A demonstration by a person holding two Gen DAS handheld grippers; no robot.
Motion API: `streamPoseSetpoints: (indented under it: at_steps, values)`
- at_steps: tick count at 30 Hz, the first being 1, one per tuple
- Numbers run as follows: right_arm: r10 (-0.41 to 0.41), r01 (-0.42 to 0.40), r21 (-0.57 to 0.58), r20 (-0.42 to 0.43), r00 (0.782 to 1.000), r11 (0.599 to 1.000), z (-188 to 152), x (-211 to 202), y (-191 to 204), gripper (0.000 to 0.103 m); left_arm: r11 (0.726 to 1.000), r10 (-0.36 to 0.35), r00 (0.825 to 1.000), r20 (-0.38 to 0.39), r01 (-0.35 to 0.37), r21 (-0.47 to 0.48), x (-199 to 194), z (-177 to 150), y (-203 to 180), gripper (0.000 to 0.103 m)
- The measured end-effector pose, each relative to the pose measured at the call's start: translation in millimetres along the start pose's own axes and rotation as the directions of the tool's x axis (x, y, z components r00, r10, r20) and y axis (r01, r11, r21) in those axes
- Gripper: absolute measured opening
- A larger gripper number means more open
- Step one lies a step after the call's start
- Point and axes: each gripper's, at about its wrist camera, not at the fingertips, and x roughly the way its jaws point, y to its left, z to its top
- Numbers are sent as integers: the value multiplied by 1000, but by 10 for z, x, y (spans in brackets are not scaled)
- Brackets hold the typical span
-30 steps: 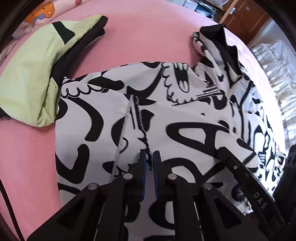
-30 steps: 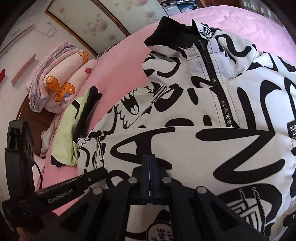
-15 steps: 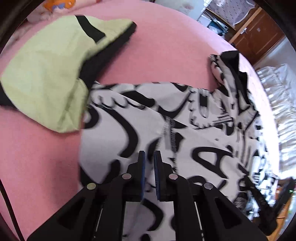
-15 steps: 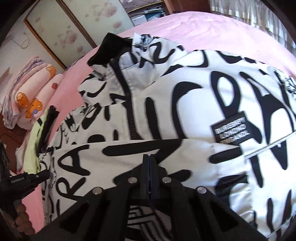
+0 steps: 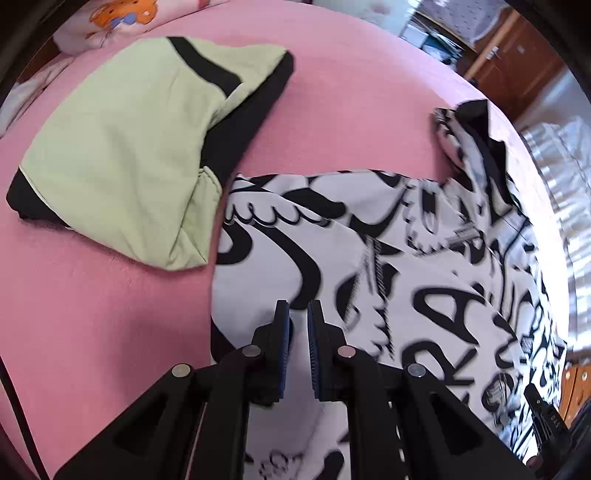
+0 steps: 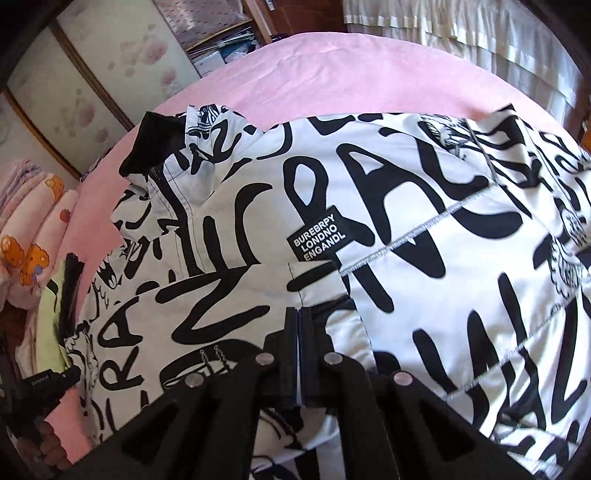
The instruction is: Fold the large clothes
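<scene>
A white jacket [image 5: 406, 280] with black lettering lies spread on the pink bed [image 5: 92, 332], black collar [image 6: 155, 147] at the far end and zip done up. Its black label patch [image 6: 317, 238] sits just beyond my right gripper [image 6: 298, 314], whose pads are pressed together with no cloth visibly between them, low over a folded-over flap. My left gripper [image 5: 298, 314] hangs over the jacket's left edge, its jaws a thin slit apart with nothing caught. Each gripper shows in the other's view: the left gripper [image 6: 48, 380] at lower left, the right gripper [image 5: 546, 417] at lower right.
A folded pale-green and black garment [image 5: 122, 147] lies on the bed just left of the jacket, almost touching it. A rolled quilt with bear prints [image 6: 29, 229] lies at the bed's far left. Wooden cabinets [image 5: 517, 55] and a curtain [image 6: 461, 33] stand beyond the bed.
My left gripper slid left from over the zip to the jacket's left edge. My right gripper swept right across the jacket and rolled, so the label patch now lies ahead of it.
</scene>
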Motion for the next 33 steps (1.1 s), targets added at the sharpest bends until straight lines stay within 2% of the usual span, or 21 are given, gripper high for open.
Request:
streamPoseSetpoints:
  at_steps: [3,8,15,17,18,22,25,30,33]
  values:
    - [3,-3,55,-8,1000,998,-141,-214,-53,0,998,-16,1000,5,15,63,-227,-165,-139,9]
    - [3,2,114,-42,999,993,-401,-511,-193,0,987,-56,998,12,53,149,-556,-569,-403,21]
    - [11,-2,116,-83,996,993,-774,-774,-468,1,961,-89,995,-39,96,260,-849,-1249,-887,32]
    - [45,-30,134,-112,993,991,-886,-805,-617,1,956,-90,994,-56,102,276,-900,-1442,-1061,49]
    - [61,-42,148,-129,990,988,-927,-820,-699,2,953,-87,994,-60,101,285,-935,-1557,-1171,51]
    - [96,-52,218,-199,975,975,-1035,-923,-1096,17,947,-71,992,-103,99,305,-1036,-1929,-1597,52]
    - [119,-65,237,-220,968,969,-1006,-1074,-1429,28,949,-60,988,-140,100,300,-1111,-2240,-1973,58]
    - [146,-75,294,-227,963,953,-851,-1354,-2066,38,955,-85,973,-213,140,260,-1174,-2613,-2586,61]
    - [166,-82,343,-226,960,936,-731,-1514,-2473,41,947,-121,960,-253,188,260,-1248,-2804,-3026,61]
